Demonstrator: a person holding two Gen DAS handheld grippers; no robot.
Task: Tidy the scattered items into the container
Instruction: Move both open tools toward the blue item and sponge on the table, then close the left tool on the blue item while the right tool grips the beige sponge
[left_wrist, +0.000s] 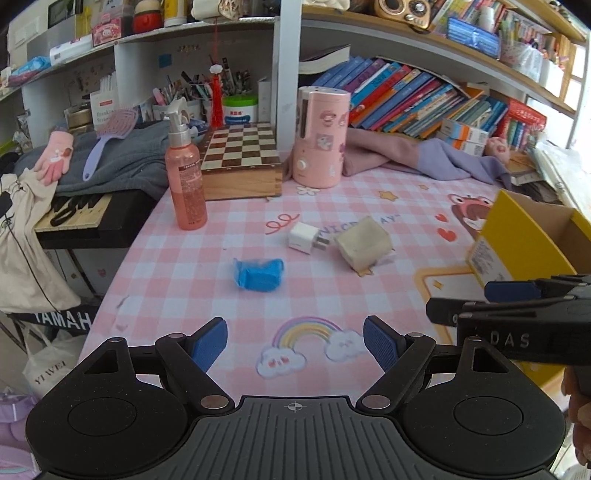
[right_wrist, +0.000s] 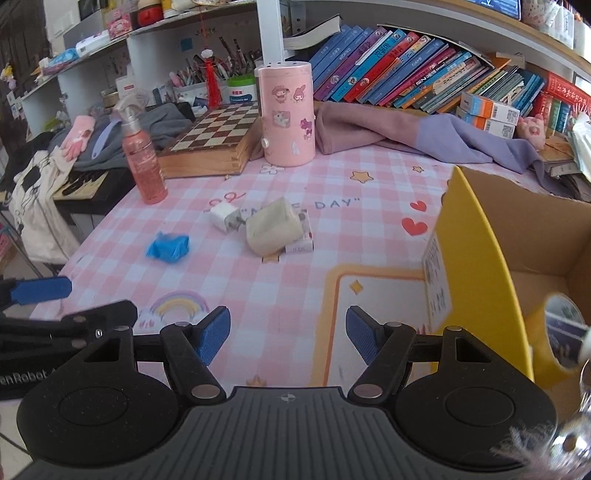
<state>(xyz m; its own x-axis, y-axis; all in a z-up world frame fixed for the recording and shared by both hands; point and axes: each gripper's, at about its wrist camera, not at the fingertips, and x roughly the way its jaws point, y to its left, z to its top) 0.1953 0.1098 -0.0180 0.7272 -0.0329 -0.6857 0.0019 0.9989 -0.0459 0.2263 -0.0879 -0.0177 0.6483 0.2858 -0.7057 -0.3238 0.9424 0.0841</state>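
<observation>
While both tools hang over the near edge of the pink checked tablecloth (left_wrist: 317, 295), I note nothing is held yet. The left gripper (left_wrist: 294, 341) has its blue pads spread apart with only the rainbow print between them; the right gripper (right_wrist: 288, 334) likewise stands apart and empty. I read this as an approach posture: tongs pre-opened so either can drop onto an item without a pause.

Just right of the right gripper sits the container, a yellow cardboard box (right_wrist: 476, 258), its open top turned toward me, probably so items can go in with a short sideways carry. A roll of tape (right_wrist: 563, 332) already lies inside at its near corner.

Mid-table, from left to right: a crumpled blue wrapper (left_wrist: 258, 275) by itself; then a white plug adapter (left_wrist: 303, 237) just beside a beige block (left_wrist: 364, 242). The block rests tilted on a small flat carton (right_wrist: 301, 242), so I judge it should be lifted first.

The blue wrapper lies nearest the left tool's line; the beige block suits the right.

Farther off, a pink spray bottle (left_wrist: 185, 173), a chessboard box (left_wrist: 240, 162) and a pink canister (left_wrist: 320, 136) stand along the shelf, apparently stored, not scattered.
</observation>
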